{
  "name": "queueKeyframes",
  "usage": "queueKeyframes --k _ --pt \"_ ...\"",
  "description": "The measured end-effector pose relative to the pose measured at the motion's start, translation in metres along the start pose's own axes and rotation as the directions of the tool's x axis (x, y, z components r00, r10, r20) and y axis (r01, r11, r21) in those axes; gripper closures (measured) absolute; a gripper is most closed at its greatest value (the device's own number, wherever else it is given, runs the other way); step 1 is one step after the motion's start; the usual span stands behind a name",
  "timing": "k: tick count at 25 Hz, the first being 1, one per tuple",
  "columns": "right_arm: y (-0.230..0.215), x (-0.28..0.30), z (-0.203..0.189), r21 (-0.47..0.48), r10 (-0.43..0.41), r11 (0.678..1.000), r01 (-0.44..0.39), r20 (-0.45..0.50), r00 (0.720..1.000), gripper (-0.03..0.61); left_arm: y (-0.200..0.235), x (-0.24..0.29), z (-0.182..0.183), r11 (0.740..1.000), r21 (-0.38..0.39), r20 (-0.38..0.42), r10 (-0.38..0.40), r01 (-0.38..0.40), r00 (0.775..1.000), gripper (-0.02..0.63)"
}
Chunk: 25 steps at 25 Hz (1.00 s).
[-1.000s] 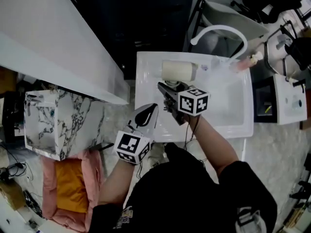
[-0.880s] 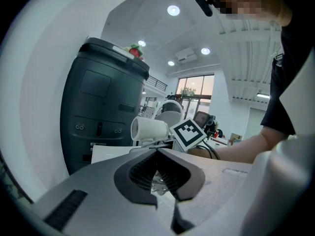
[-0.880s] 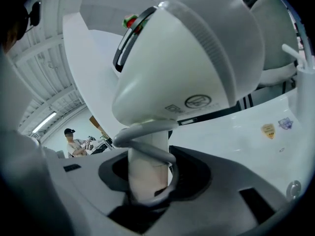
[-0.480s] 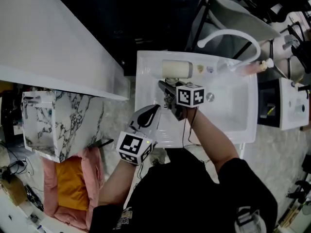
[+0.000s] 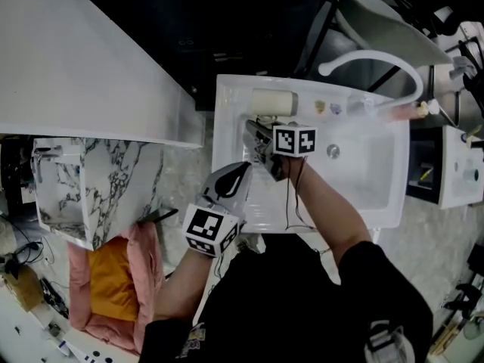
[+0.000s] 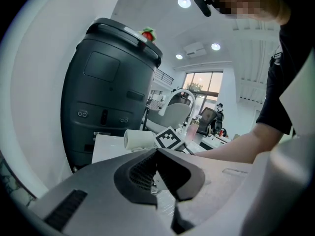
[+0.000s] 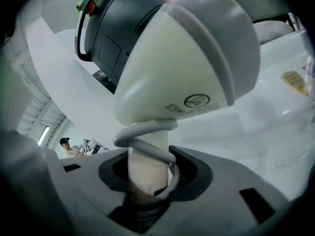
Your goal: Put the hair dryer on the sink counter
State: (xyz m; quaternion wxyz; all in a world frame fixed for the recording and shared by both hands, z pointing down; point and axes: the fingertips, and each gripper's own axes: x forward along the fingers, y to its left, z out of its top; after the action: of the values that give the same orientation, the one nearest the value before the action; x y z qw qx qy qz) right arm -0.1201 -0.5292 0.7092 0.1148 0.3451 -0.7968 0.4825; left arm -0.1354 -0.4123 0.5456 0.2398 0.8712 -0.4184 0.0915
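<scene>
two grippers over a white sink counter (image 5: 225, 138), one carries the hair dryer (image 5: 274, 104)
the right gripper (image 7: 147, 181) has its jaws partly apart and pressed on the handle of the cream hair dryer, where the cord is wound around. the dryer body is at the far left corner of the sink counter in the head view; if it touches there i cannot tell. the left gripper (image 6: 157, 154) is near the front left rim, jaws closed together, nothing between them.

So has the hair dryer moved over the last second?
Yes. In the right gripper, the hair dryer has shifted left, away from the stickers on the sink rim, and looks lower.
</scene>
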Motion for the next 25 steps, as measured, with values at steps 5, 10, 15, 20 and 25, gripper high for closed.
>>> queueKeyframes --k 5,10,15,20,25 --pt "-0.011 0.01 -0.004 0.043 0.0 0.999 0.001 -0.022 1.0 0.413 0.003 0.006 -0.005 1.0 -0.016 -0.01 0.002 -0.002 1.0 0.611" --pt "-0.018 0.018 -0.006 0.076 0.007 0.997 -0.004 -0.038 0.999 0.413 0.005 0.01 -0.01 1.0 -0.028 -0.019 0.001 -0.001 1.0 0.611" --pt "-0.024 0.024 -0.01 0.103 0.008 0.995 -0.003 -0.046 0.999 0.413 0.005 0.01 -0.014 0.999 -0.036 -0.027 0.003 -0.004 1.0 0.611" --pt "-0.027 0.028 -0.014 0.116 0.007 0.993 -0.001 -0.051 0.999 0.413 0.006 0.007 -0.018 0.999 -0.042 -0.032 0.007 -0.009 0.999 0.611" --pt "-0.028 0.029 -0.013 0.116 0.003 0.993 0.003 -0.058 0.998 0.411 0.004 0.003 -0.018 0.999 -0.047 -0.033 0.008 -0.009 0.999 0.611"
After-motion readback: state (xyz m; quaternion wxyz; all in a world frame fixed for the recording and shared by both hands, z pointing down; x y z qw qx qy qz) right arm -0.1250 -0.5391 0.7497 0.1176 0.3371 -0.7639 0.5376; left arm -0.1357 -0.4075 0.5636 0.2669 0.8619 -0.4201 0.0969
